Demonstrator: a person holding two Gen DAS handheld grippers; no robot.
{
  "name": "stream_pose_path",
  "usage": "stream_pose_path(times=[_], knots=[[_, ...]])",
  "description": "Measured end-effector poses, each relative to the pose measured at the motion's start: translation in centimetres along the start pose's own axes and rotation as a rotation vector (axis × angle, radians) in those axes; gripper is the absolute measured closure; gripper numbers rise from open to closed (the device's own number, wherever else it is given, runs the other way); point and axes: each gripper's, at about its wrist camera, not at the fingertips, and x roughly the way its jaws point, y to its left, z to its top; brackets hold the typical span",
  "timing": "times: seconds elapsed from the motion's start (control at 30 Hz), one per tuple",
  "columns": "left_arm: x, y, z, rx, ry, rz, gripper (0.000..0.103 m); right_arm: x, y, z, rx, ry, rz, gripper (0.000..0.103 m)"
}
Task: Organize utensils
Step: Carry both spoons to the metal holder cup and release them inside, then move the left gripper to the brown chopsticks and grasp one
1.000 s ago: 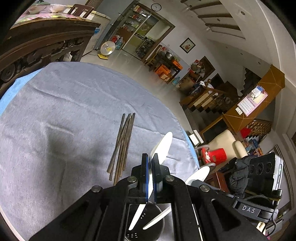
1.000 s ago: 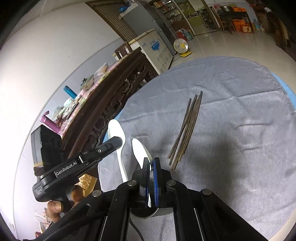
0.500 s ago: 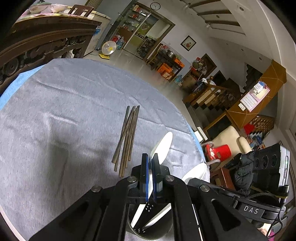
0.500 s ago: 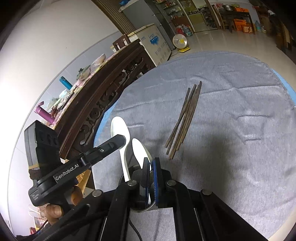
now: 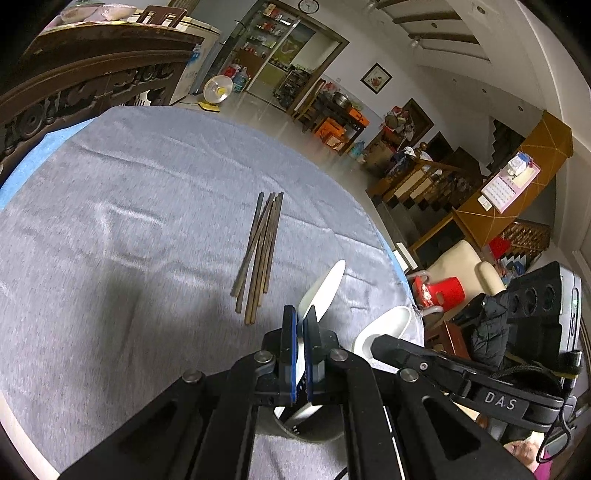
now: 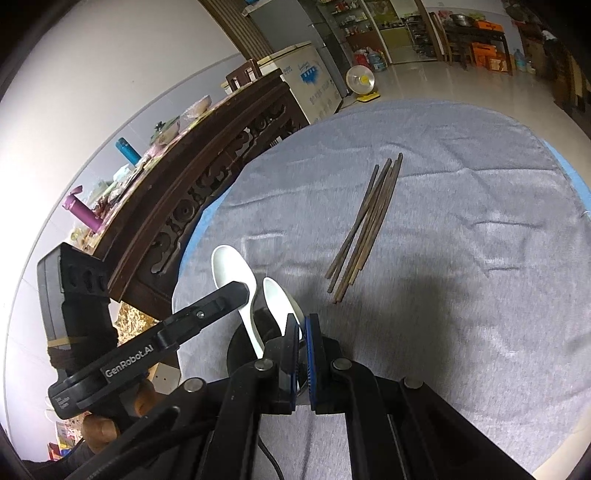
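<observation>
1. Two fisheye views take in a large, cluttered room: pale tiled floor, a doorway with shelves behind it, a wall clock (image 5: 307, 5), a framed picture (image 5: 376, 73), a wooden staircase (image 5: 424, 177) and a small floor fan (image 5: 218, 88).
2. One carved dark-wood sideboard (image 6: 192, 173) stands just beside the desk, its top crowded with bottles and bowls; a white chest freezer (image 6: 306, 81) sits behind it.
3. One round desk (image 5: 110, 229) fills the lower part of both views, covered by a grey cloth (image 6: 480, 258) with soft creases, over a blue layer showing at the rim.
4. Both grippers sit low in their views. The left gripper (image 5: 301, 325) has its fingers pinched on the handle of a white spoon (image 5: 325, 284). The right gripper (image 6: 301, 328) has its fingers nearly together around the second white spoon (image 6: 280, 299), though actual contact is unclear.
5. One dark cylindrical holder (image 6: 258, 332) stands near the desk edge, mostly hidden by the grippers; both spoons rise from it, bowls upward, the other one (image 6: 232, 266) tilting towards the sideboard.
6. Several dark chopsticks (image 5: 260, 251) lie in a loose bundle on the cloth, fanned slightly at the near ends, apart from the holder.
</observation>
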Motion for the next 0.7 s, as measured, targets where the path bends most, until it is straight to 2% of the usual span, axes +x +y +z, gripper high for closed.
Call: stream_pose_path(times=[0.17,0.23,0.7], knots=[[-0.47,-0.05,-0.52,0.013,0.007,0.003,0.100,0.27,0.37,-0.46,-0.011,0.014,-0.003,0.098],[-0.55,0.05,-0.63,0.011,0.013,0.005,0.100,0.34,0.41,-0.59,-0.013,0.018,-0.003,0.095],[-1.09,0.50,-1.12,0.007,0.037,0.021,0.098,0.71,0.18,-0.97,-0.002,0.058,-0.024,0.094]])
